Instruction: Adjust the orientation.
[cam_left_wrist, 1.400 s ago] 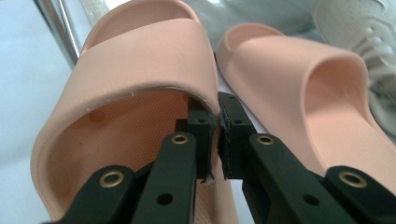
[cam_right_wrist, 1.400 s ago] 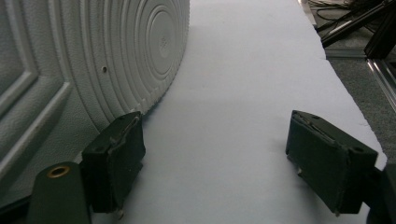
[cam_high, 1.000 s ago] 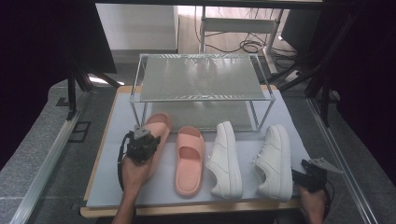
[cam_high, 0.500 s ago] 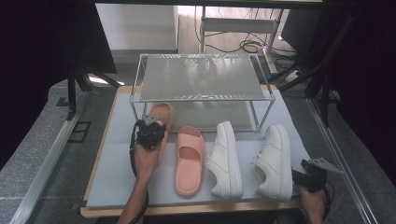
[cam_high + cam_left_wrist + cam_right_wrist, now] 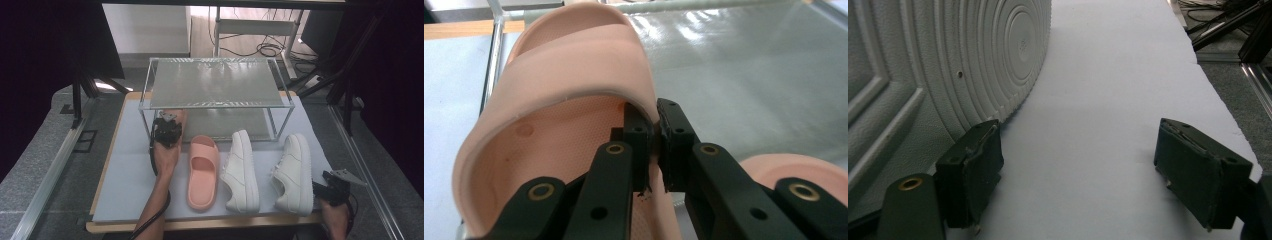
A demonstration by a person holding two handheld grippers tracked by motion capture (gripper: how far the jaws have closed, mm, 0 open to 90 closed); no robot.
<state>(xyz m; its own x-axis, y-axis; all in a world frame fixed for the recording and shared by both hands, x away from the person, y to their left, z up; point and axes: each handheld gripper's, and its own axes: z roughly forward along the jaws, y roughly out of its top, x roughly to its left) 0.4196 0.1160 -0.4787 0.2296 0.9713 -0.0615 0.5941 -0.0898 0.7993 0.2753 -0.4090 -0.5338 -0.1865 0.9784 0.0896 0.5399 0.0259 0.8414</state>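
Observation:
My left gripper (image 5: pixel 167 131) is shut on the strap edge of a pink slide (image 5: pixel 178 118), whose toe reaches under the front edge of the wire rack (image 5: pixel 215 82). In the left gripper view the jaws (image 5: pixel 654 142) pinch the strap of that slide (image 5: pixel 559 80), with the rack's lower shelf (image 5: pixel 749 75) ahead. The second pink slide (image 5: pixel 202 172) lies on the white mat, and its rim shows at the side (image 5: pixel 796 167). My right gripper (image 5: pixel 332 191) rests open at the table's near right corner. Its jaws (image 5: pixel 1083 172) are empty, beside a white sneaker's sole (image 5: pixel 948 60).
Two white sneakers (image 5: pixel 241 170) (image 5: pixel 292 172) lie on the white mat (image 5: pixel 125 170) to the right of the slides. The rack has a top shelf and a lower shelf (image 5: pixel 225 122). Dark stands and cables ring the table.
My left hand has carried the pink slide forward and to the right, from the mat's left side to the rack's lower shelf edge. The right gripper has stayed put.

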